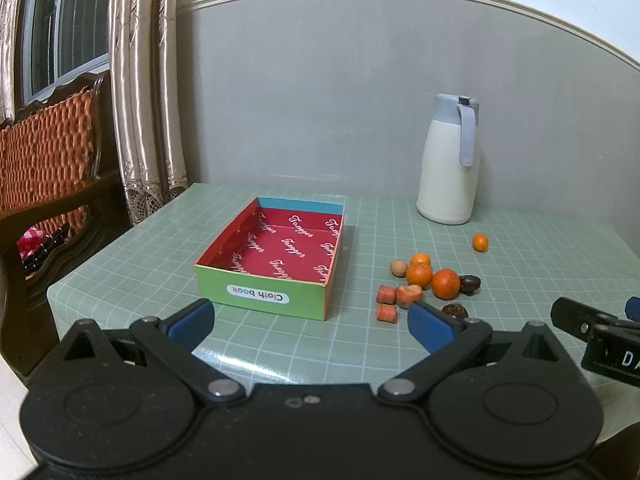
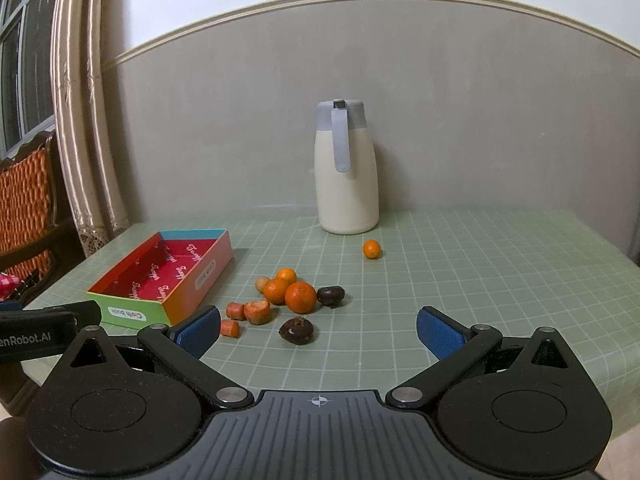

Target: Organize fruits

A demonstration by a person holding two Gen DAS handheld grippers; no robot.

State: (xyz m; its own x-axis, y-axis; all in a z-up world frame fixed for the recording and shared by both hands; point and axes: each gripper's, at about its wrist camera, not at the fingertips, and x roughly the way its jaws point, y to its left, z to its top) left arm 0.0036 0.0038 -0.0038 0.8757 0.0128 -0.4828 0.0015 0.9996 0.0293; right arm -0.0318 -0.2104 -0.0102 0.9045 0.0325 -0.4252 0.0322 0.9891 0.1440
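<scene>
Left gripper (image 1: 310,326): jaws spread wide, nothing between them, above the bench's (image 1: 280,360) near edge. Box (image 1: 272,260), red lining, toward the bench's left edge, nothing in it. Just right of the box, mid-bench: carrot pieces (image 2: 250,314), three oranges (image 2: 300,297) bunched and touching, a tan round fruit (image 2: 262,283) behind them, two dark fruits (image 2: 296,330) on the near and right side. Lone small orange (image 2: 371,249) apart, toward the back. White jug (image 2: 347,172) at the back edge. Right gripper (image 2: 318,330): jaws wide apart, holding nothing.
</scene>
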